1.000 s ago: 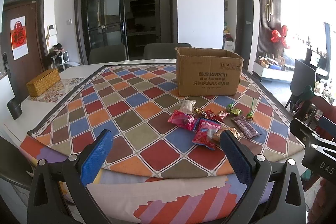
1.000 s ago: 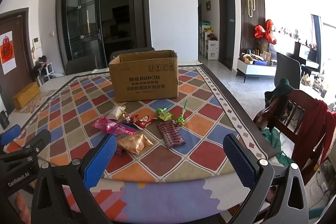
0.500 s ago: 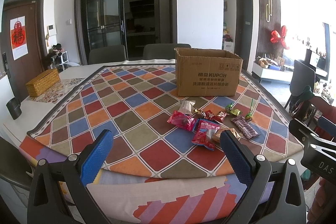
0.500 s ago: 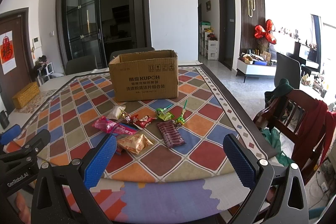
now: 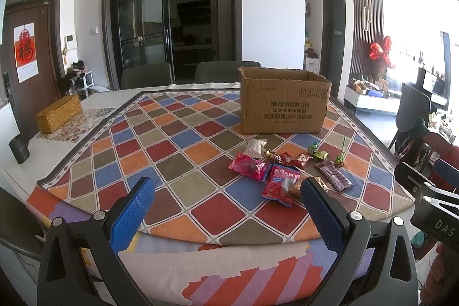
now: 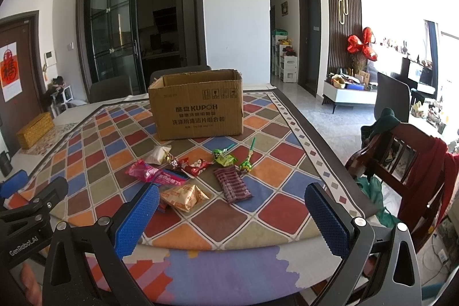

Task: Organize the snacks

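- Since every snack lies loose on the desk [image 6: 315, 139] and nothing can be seen inside the cardboard box [image 6: 198, 111], whose interior is hidden from both views, I judge the sorting as not yet begun.
- At the left of the pile sits the pink packet [image 6: 142, 170], with a white packet [image 6: 158, 154] just beyond it, nearer the box.
- Toward the middle come the small red candies [image 6: 192, 166], a red packet [image 5: 279, 184] and, nearest the edge, the orange packet [image 6: 183, 196].
- At the right lie the green candies [image 6: 223, 157], one with a stick, and the striped brown bar [image 6: 233, 185].
- Left tongs [image 5: 228, 208] gape wide and hold nothing, hovering over the near edge of the checked tablecloth [image 5: 172, 139].
- Right tongs [image 6: 231, 215] are likewise spread wide and empty, the orange packet just beyond their left finger.
- Everything is left to do: each piece presumably goes into the box, which stands just behind the pile with its top open.
- Far left on the desk rest a woven box [image 5: 57, 113] and a dark cup [image 5: 18, 144], well apart from the work.
- Nothing blocks the reach; a wooden chair [image 6: 401, 162] draped in red cloth stands off the right side.
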